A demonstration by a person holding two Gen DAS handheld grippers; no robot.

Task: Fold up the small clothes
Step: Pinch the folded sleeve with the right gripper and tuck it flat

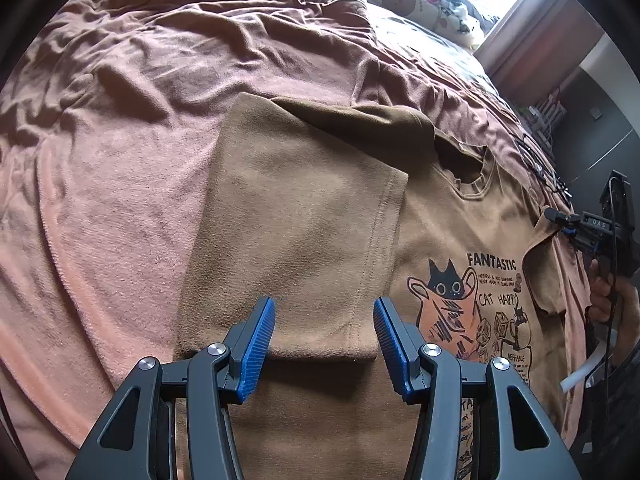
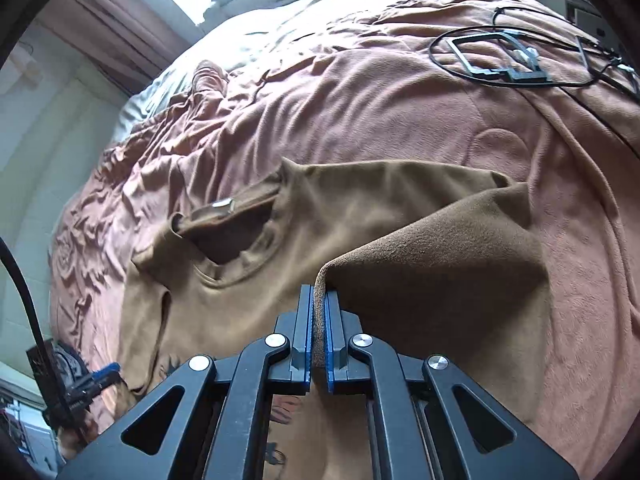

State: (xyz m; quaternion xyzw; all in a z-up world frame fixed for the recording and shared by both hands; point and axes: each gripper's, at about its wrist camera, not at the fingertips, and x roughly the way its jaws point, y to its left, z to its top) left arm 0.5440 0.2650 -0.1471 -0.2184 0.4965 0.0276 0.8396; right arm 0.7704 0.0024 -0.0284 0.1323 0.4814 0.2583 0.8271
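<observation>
A tan T-shirt (image 1: 436, 232) with a cat print and the word FANTASTIC lies on a pink blanket (image 1: 120, 184). Its left side is folded over the front, sleeve edge (image 1: 384, 220) on top. My left gripper (image 1: 324, 312) is open and empty just above that folded part. My right gripper (image 2: 319, 300) is shut on the T-shirt's other edge (image 2: 440, 256) and holds it lifted off the blanket (image 2: 500, 128); the collar (image 2: 240, 256) lies to its left. The right gripper also shows in the left wrist view (image 1: 560, 218) at the shirt's right sleeve.
The blanket is creased and covers a bed. Black cables and a black frame (image 2: 500, 60) lie on it at the far right. Pillows and soft toys (image 1: 432, 4) sit at the bed's head below a bright window. A dark cupboard (image 1: 536, 48) stands beside the bed.
</observation>
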